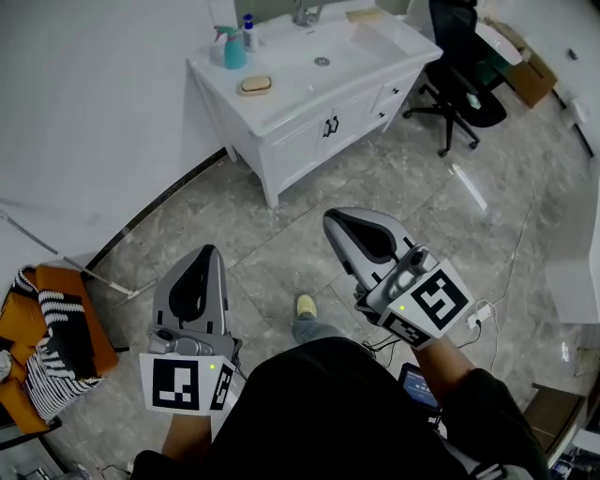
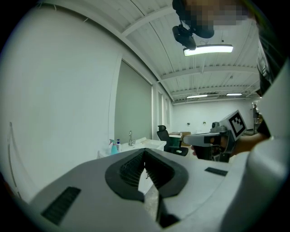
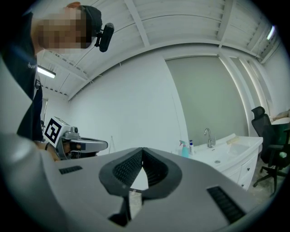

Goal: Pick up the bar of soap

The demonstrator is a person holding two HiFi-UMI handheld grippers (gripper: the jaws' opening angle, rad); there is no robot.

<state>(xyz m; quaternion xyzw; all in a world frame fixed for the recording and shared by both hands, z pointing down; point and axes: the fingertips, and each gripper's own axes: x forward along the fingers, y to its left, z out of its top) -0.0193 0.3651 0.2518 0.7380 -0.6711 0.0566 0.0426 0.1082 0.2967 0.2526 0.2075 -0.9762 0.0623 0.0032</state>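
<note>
The tan bar of soap (image 1: 255, 85) lies on a small dish on the white vanity top (image 1: 286, 98), left of the sink basin (image 1: 323, 52), far across the floor from me. My left gripper (image 1: 207, 250) is held low over the marble floor, jaws shut and empty; in the left gripper view its tips (image 2: 145, 150) meet. My right gripper (image 1: 331, 218) hovers beside it to the right, also shut with nothing held, its tips (image 3: 142, 149) touching. Both point toward the vanity. The soap is not discernible in either gripper view.
A teal spray bottle (image 1: 233, 49) and a small blue bottle (image 1: 248, 30) stand at the vanity's back left, by the faucet (image 1: 303, 12). A black office chair (image 1: 458, 58) and a cardboard box (image 1: 528, 67) are to the right. Orange and striped cloth (image 1: 52, 333) lies left. Cables (image 1: 480, 313) run at the right.
</note>
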